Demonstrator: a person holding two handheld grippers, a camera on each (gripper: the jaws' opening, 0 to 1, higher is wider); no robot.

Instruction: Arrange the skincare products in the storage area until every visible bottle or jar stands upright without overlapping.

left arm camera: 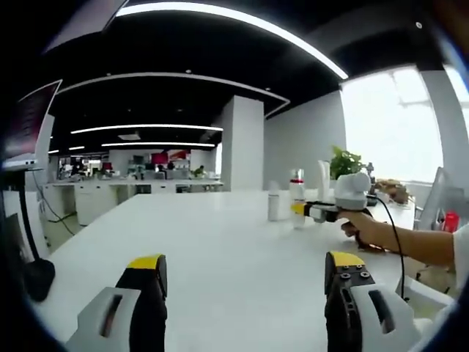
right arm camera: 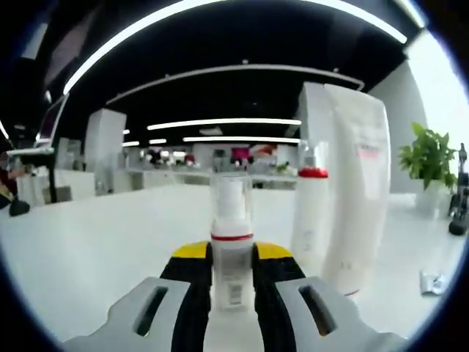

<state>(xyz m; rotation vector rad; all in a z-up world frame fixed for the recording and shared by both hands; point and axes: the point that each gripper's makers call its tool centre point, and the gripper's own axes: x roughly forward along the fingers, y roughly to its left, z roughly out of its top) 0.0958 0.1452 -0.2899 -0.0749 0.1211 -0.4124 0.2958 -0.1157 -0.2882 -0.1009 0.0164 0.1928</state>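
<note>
Right tongs (right arm camera: 233, 265) clamp an upright pump bottle (right arm camera: 231, 242), just beside the tube (right arm camera: 357, 183) and red-collared bottle (right arm camera: 312, 220). Left tongs (left arm camera: 245, 273) gape apart, farther down the worktop (left arm camera: 205, 242).

The left gripper view looks low across the table (left arm camera: 220, 249) from well away from the bottles. The right gripper view sits close before the pump bottle (right arm camera: 231, 242). Both share the bottles.

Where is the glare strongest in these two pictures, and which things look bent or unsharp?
Left gripper view: the window is blown out white, the ceiling light strips curve from the fisheye lens, and the far bottles look soft. Right gripper view: the nearest bottle, between the right gripper jaws, is slightly blurred; the tall white tube bulges.
</note>
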